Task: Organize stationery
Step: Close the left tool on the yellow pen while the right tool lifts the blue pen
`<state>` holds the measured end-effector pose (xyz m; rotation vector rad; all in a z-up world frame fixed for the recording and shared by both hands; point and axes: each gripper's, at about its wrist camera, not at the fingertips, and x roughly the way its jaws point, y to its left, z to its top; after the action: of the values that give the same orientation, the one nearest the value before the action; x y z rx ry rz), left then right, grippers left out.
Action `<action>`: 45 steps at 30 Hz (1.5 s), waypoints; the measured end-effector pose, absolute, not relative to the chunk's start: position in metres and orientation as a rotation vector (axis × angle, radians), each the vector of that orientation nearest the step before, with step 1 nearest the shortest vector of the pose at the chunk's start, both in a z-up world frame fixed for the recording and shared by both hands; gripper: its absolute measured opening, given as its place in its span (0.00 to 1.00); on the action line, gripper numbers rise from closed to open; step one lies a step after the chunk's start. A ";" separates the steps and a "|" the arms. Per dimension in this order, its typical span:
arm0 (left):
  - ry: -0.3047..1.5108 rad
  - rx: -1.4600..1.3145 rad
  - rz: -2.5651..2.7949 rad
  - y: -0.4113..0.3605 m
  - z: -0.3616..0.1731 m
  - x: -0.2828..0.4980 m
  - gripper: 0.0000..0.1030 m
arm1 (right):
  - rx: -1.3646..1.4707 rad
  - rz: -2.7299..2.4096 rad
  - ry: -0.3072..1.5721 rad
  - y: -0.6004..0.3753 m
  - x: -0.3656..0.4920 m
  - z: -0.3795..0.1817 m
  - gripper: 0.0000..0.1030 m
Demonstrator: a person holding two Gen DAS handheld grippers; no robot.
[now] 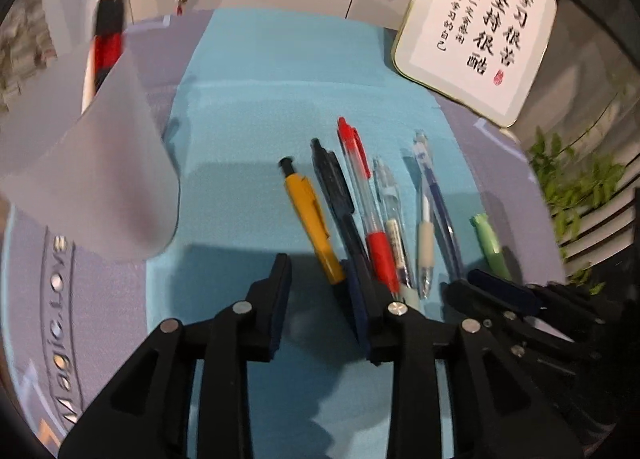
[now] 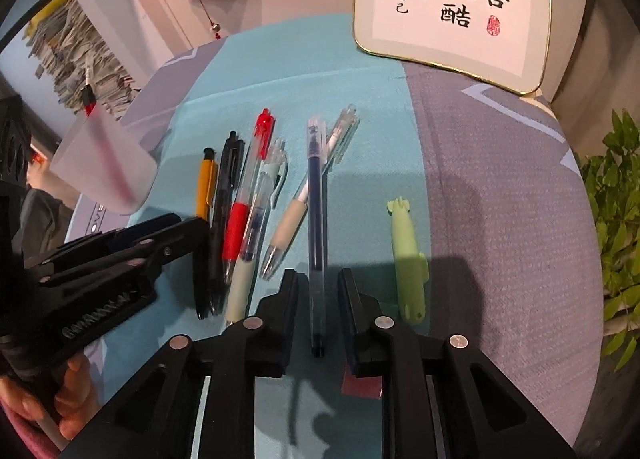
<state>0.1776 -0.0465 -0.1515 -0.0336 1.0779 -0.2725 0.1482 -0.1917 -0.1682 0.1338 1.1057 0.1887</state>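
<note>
Black hand-held gripper (image 2: pixel 318 299), silver rivets, navy pads, white lettering.

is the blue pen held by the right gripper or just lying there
Lying loose. The blue pen rests flat on the teal mat, between the right gripper's open jaws, with gaps on both sides.

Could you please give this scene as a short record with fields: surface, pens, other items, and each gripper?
surface: teal cloth over a grey mat
pens: yellow pen, black pen, red pen, dark blue pen
other items: green figure-shaped eraser, calligraphy plaque
left gripper: open, empty
right gripper: open around the dark blue pen
</note>
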 end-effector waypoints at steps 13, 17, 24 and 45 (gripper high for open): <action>1.143 0.042 -0.395 -0.025 -0.151 0.124 0.07 | 0.126 0.344 1.131 -0.192 0.107 -0.159 0.08; 1.151 0.093 -0.398 -0.002 -0.153 0.088 0.07 | 0.064 0.379 1.162 -0.187 0.077 -0.159 0.08; 1.128 0.206 -0.395 0.005 -0.152 0.063 0.09 | -0.038 0.395 1.191 -0.180 0.054 -0.162 0.09; 1.089 0.265 -0.367 -0.025 -0.160 0.099 0.36 | -0.083 0.323 1.143 -0.148 0.121 -0.167 0.38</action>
<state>0.0989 -0.0250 -0.1597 0.2646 1.0888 -0.3671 0.1209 -0.1480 -0.1666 -0.0828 1.1434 0.3230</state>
